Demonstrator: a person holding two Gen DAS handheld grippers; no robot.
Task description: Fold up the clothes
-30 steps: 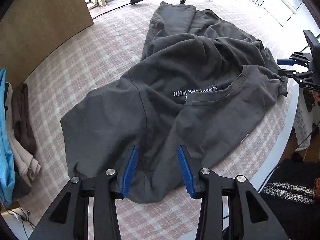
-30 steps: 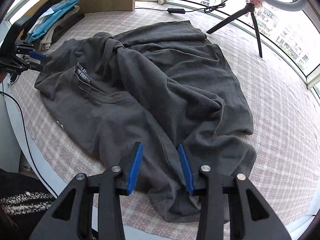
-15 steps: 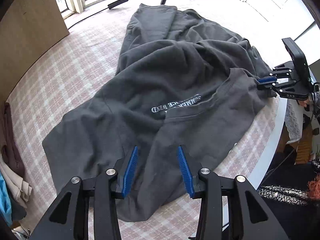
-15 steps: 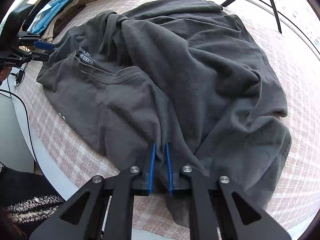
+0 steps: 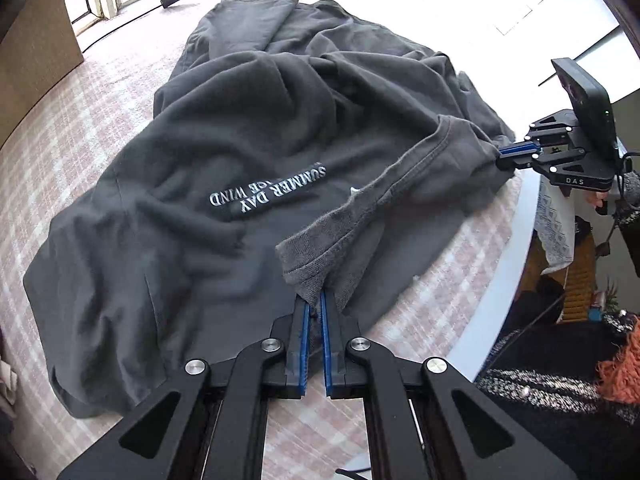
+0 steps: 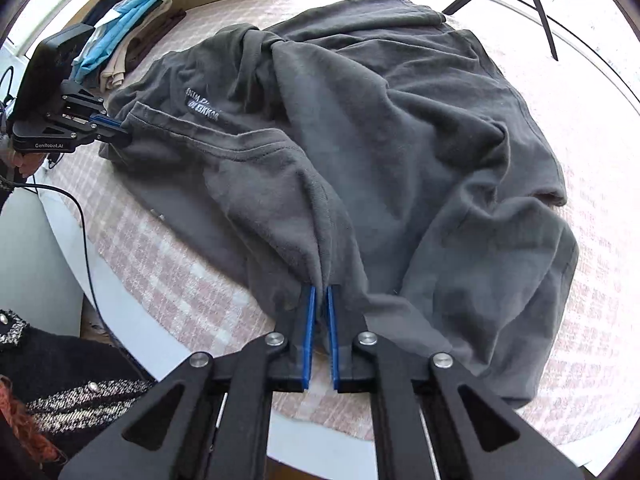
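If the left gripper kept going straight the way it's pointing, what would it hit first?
The left gripper is already shut on the dark grey T-shirt, so it would likely press that cloth into the checked tablecloth beneath.

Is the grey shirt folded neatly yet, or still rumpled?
Rumpled. The shirt lies bunched in uneven creases on the table, with each gripper shut on an edge near the collar.

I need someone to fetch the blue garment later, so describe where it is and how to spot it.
On the checked tablecloth, look at the far left corner beyond the dark grey T-shirt. A stack of folded clothes lies there; the light blue garment is its only bright piece, among beige and dark ones.
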